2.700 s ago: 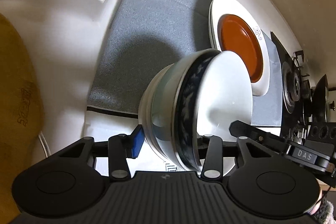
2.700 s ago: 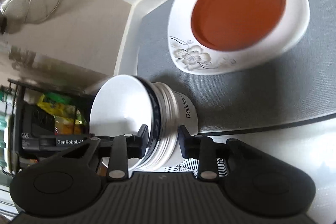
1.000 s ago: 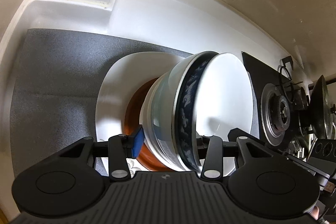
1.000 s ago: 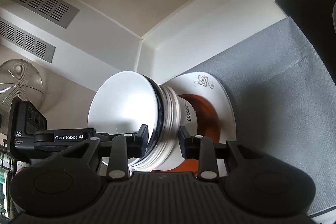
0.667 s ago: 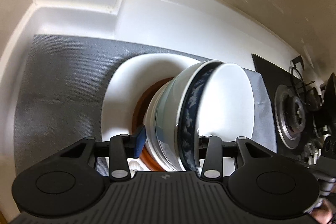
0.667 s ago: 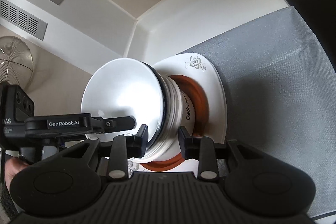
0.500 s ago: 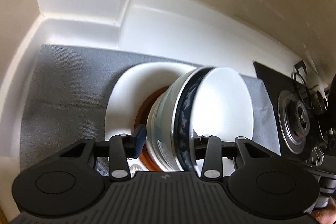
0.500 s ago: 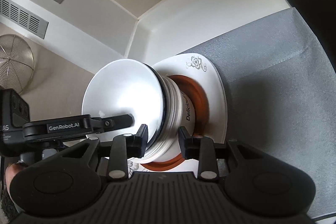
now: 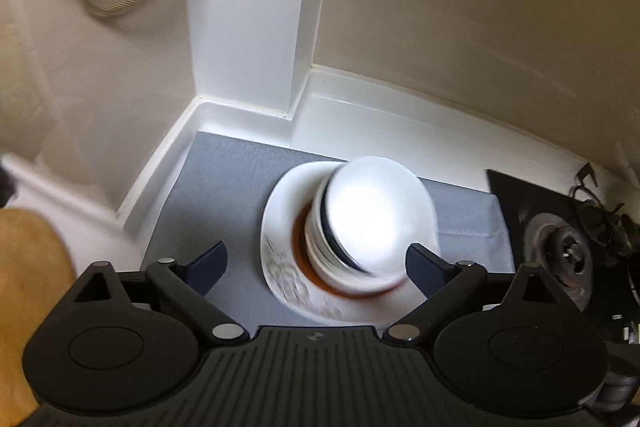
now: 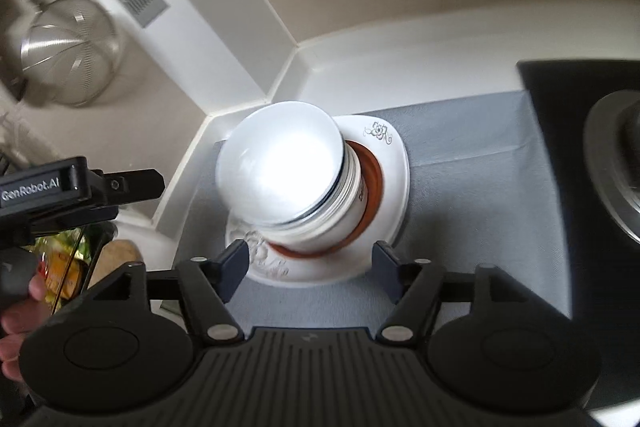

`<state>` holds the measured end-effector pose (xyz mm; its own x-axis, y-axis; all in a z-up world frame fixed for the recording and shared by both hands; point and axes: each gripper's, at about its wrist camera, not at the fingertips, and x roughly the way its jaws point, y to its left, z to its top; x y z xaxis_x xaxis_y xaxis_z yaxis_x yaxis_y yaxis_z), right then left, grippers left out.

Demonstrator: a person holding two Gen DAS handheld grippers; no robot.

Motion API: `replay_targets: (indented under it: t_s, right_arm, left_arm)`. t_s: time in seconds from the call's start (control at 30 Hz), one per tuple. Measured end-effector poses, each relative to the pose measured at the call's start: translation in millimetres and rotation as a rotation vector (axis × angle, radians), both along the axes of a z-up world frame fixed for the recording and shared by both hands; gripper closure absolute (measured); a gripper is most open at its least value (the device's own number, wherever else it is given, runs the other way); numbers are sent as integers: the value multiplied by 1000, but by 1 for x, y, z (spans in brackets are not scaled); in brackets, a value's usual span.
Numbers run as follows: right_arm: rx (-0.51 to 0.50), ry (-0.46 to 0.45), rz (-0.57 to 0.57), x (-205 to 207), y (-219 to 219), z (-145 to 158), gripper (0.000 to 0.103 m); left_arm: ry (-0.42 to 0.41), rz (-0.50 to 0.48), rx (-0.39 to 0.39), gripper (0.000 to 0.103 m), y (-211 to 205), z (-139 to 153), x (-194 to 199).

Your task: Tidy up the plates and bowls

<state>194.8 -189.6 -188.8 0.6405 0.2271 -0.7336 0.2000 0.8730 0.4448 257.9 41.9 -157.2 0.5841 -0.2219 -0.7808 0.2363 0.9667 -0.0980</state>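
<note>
1. Far left, in the right wrist view, the left claw (image 10: 158,183) shows from the side, held by a person's hand (image 10: 16,307) off to the left of the dishes. In its own view the left claw (image 9: 316,263) has its jaws opening wide; the dishes lie beyond and below the fingertips, with nothing pressed between them.

2. In the middle, on a grey mat (image 9: 224,195) in the bench (image 9: 400,115) corner, sits a white flowered plate (image 9: 280,267). An orange plate (image 10: 372,183) lies on it, probably placed there so the smaller dish nests inside the larger.

3. A stack of bowls (image 10: 288,175) stands on the orange plate, its white inside facing up and a dark band around one rim. It looks set down as one pile, largest dishes lowest, which fits tidying everything into one spot. Motion blur softens its edges.

4. The right claw (image 10: 310,263) is also opening; its jaws flank the plates without touching them, and the bowls stand free.

5. Far right, a dark stove (image 9: 560,251) with a burner borders the mat.
</note>
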Motion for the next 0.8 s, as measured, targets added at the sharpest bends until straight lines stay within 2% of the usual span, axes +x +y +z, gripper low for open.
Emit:
replay_targets:
  t_s: [0.17, 0.3, 0.37, 0.57, 0.7, 0.8]
  right_arm:
    - [-73, -18, 5, -52, 10, 54, 14]
    - [-118, -49, 1, -91, 14, 101, 0]
    - [-139, -62, 6, -111, 15, 123, 0]
    - [-248, -70, 0, -167, 26, 178, 0]
    - [-293, -78, -5, -199, 31, 202, 0]
    - [-289, -53, -13, -217, 33, 210, 0]
  left_arm:
    - [-5, -11, -3, 3, -18, 40, -73]
    - [-54, 17, 98, 0, -41, 74, -130]
    - [-82, 19, 127, 0, -50, 92, -157]
    - [-105, 44, 117, 0, -60, 133, -223]
    - [-134, 65, 140, 0, -66, 151, -258]
    - [-160, 84, 202, 0, -73, 160, -282]
